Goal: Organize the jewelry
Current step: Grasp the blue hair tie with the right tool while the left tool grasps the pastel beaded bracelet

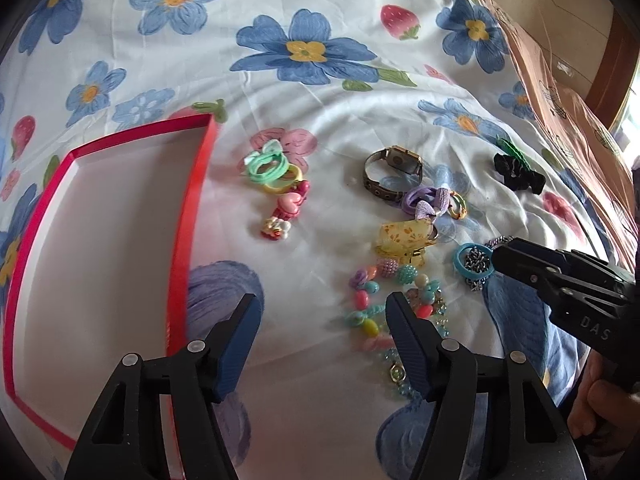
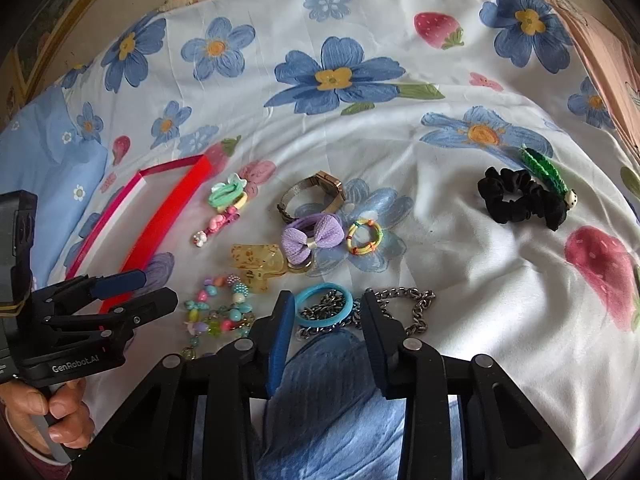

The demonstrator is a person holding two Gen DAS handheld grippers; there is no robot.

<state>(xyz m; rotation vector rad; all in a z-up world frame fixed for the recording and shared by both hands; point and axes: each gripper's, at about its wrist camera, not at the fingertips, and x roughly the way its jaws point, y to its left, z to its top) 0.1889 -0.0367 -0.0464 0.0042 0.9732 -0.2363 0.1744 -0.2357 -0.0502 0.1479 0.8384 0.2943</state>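
Floral bedsheet (image 2: 460,240) holds scattered jewelry, red tray (image 1: 192,216) beside left tongs (image 1: 320,312).

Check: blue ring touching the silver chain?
Touching. The right wrist view shows the blue ring lying on the silver chain, links visible through its opening and passing under its rim.

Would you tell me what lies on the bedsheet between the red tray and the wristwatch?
A cluster of hair ties and pink clips lies between the red tray and the wristwatch; both views show it.
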